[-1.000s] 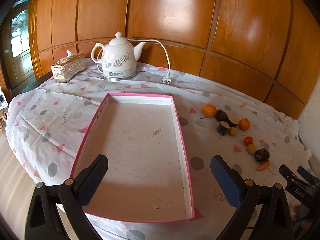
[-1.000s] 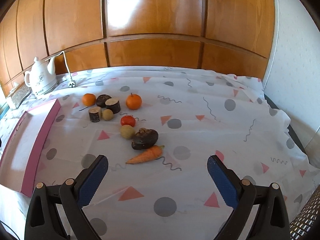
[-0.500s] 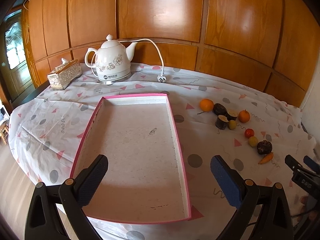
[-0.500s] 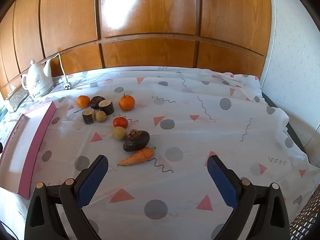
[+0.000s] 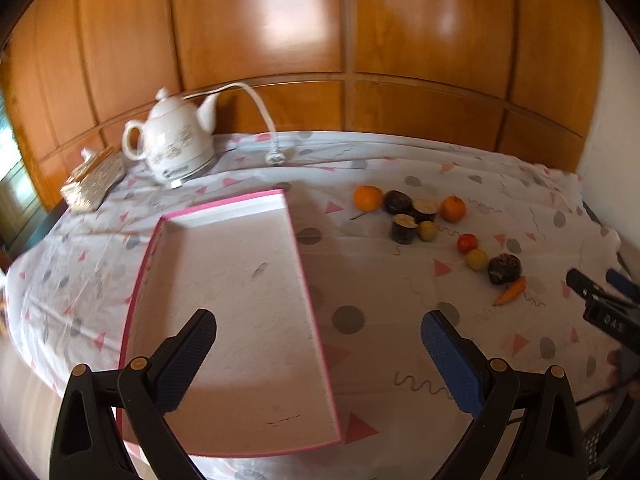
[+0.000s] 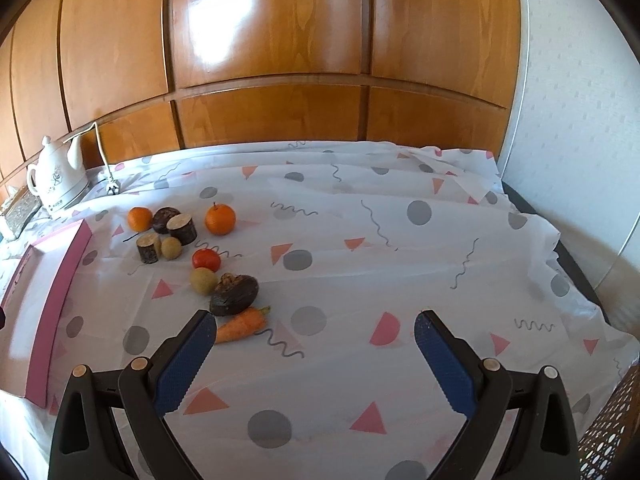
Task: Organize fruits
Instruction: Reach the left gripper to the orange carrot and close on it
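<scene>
A patterned tablecloth (image 6: 360,240) is spread before wood panelling. The fruits (image 6: 188,240) are scattered on it, right of a pink tray (image 5: 304,280). The left gripper (image 5: 318,338) is held spread above the tray, the right gripper (image 6: 316,338) spread beside a carrot (image 6: 240,326).

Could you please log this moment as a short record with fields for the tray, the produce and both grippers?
tray: pink-edged tray, nothing in it
produce: all on the tablecloth beside the tray; two oranges, carrot nearest the right gripper
left gripper: open, holding nothing, over the tray's near end
right gripper: open, holding nothing, just right of the carrot
background: white kettle
</scene>
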Available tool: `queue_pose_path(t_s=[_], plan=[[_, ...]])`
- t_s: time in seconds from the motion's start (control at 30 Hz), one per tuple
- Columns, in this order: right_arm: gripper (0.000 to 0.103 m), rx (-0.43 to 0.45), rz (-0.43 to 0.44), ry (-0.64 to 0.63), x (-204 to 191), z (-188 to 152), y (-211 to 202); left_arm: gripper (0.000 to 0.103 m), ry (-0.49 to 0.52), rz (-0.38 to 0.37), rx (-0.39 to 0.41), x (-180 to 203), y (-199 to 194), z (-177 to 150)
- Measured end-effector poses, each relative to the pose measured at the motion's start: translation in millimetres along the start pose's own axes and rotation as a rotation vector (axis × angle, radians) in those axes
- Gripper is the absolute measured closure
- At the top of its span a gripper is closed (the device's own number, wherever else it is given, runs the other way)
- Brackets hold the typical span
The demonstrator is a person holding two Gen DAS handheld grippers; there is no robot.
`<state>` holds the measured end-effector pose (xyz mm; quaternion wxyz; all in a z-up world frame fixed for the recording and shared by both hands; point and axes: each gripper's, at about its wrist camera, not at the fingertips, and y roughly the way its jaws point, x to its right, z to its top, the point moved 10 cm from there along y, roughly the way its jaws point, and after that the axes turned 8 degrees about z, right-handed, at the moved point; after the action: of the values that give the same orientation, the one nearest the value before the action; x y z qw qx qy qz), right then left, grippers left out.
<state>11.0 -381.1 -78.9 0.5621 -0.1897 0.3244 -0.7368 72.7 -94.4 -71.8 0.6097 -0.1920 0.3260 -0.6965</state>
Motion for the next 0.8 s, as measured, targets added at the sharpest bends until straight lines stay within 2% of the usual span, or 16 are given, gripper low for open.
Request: queue_pose_path(t_s=[0.17,0.33,0.4,0.53,0.7,0.73,0.8], plan=[[0.002,0.006,-0.012,0.014,10.3,3.6,-0.1,0.0,0.068,-0.07,0.007,25.8,-1.3,5.2],[0.002,-0.008,-0.046,0.047,29.9,6.8,5.4,0.002,0.171,-0.246,-0.024,70.5,-0.7,0.4],[0.002,-0.012,-0.06,0.069,38.1,6.3,5.7,0.009,0.206,-0.318,-0.045,88.9,1.2,-3.1],[0.002,-0.015,-0.071,0.104,52.1,4.5,5.6,0.021,0.238,-0.41,-0.1,118.7,7.8,-8.2],[0.002,-0.032,-0.077,0.124,61.9,-0.5,8.2,0.044,0.289,-0.478,-0.133,157.7,17.2,-7.5],[0.002,-0.034,-0.077,0.126,62.9,-1.3,9.1,0.045,0.299,-0.484,-0.138,163.3,19.4,-8.2],[0.002,-0.039,-0.075,0.131,64.7,-3.2,10.5,0.057,0.319,-0.499,-0.163,176.7,26.7,-11.0]])
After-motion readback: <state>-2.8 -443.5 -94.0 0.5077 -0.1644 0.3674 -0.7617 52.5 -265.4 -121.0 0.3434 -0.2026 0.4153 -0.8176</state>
